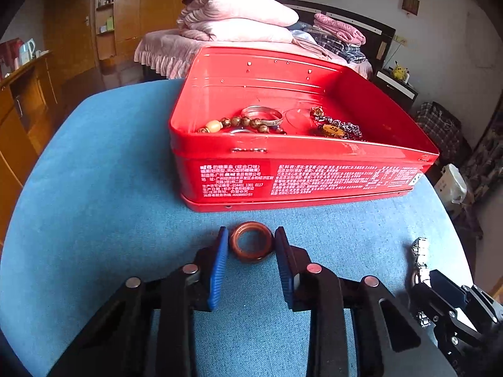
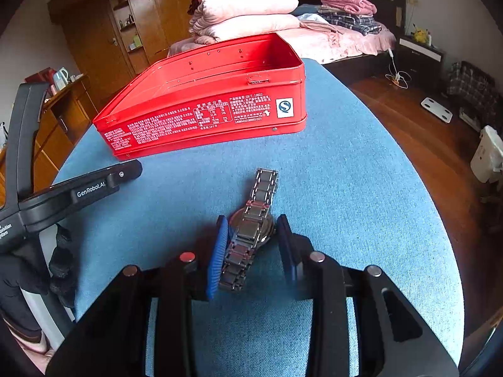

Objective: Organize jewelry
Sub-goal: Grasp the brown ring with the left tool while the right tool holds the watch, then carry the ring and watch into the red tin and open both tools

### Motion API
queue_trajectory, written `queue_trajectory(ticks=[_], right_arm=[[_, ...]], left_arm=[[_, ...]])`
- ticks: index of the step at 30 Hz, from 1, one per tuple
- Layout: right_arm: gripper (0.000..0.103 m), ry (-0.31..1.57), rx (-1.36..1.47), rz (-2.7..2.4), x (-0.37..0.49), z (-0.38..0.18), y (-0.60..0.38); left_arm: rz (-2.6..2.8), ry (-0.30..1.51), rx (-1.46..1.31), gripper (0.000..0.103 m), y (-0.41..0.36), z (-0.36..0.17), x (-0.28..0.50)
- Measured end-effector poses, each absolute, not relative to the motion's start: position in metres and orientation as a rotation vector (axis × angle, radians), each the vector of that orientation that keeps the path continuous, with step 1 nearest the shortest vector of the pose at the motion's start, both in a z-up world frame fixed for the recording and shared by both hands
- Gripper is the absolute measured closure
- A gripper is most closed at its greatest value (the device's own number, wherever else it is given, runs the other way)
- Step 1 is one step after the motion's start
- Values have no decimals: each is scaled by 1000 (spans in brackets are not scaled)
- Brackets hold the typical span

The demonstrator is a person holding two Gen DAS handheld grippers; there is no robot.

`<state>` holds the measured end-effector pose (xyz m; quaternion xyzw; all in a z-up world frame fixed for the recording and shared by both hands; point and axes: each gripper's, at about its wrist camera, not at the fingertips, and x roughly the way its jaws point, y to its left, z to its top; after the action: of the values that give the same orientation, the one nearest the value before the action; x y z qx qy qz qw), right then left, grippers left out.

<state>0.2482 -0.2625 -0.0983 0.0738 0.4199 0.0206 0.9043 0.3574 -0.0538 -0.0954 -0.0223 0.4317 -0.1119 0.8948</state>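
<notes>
An open red tin box (image 1: 301, 176) stands on the blue cloth (image 1: 110, 188). Inside lie a wooden bead bracelet (image 1: 234, 123), a silver bangle (image 1: 262, 115) and a dark beaded piece with an amber pendant (image 1: 334, 128). A brown ring (image 1: 251, 241) lies on the cloth between the blue pads of my left gripper (image 1: 251, 243), which is open around it without clear contact. My right gripper (image 2: 251, 235) is open astride a metal watch (image 2: 251, 229), whose band (image 2: 265, 182) stretches toward the box (image 2: 204, 116). The watch also shows in the left wrist view (image 1: 419, 260).
The blue cloth ends at a curved edge (image 2: 424, 188), with wooden floor to the right. The left gripper's black body (image 2: 78, 191) sits left of the watch. A bed with folded bedding (image 1: 239, 22) and a wooden cabinet (image 1: 25, 100) stand behind.
</notes>
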Motion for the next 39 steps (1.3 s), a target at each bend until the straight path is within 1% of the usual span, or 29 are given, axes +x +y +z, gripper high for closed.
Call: queue_trajectory(ticks=[3, 6, 10, 13, 16, 27, 39], right_arm=[[70, 870, 152, 43, 248, -99, -261], [66, 874, 124, 44, 249, -100, -256], [65, 881, 81, 26, 251, -101, -249], [66, 886, 50, 11, 254, -102, -244], [72, 883, 27, -11, 254, -102, -241], [72, 881, 86, 34, 230, -95, -247], [72, 822, 176, 158, 185, -54, -256]], left_arm=[[-242, 892, -70, 73, -51, -93, 349], [-252, 882, -82, 73, -46, -90, 337], [-240, 870, -88, 73, -38, -87, 321], [-233, 864, -85, 73, -33, -84, 310], [-237, 863, -100, 73, -29, -82, 302], [-210, 806, -80, 73, -16, -70, 261], [-238, 716, -56, 73, -18, -40, 225]])
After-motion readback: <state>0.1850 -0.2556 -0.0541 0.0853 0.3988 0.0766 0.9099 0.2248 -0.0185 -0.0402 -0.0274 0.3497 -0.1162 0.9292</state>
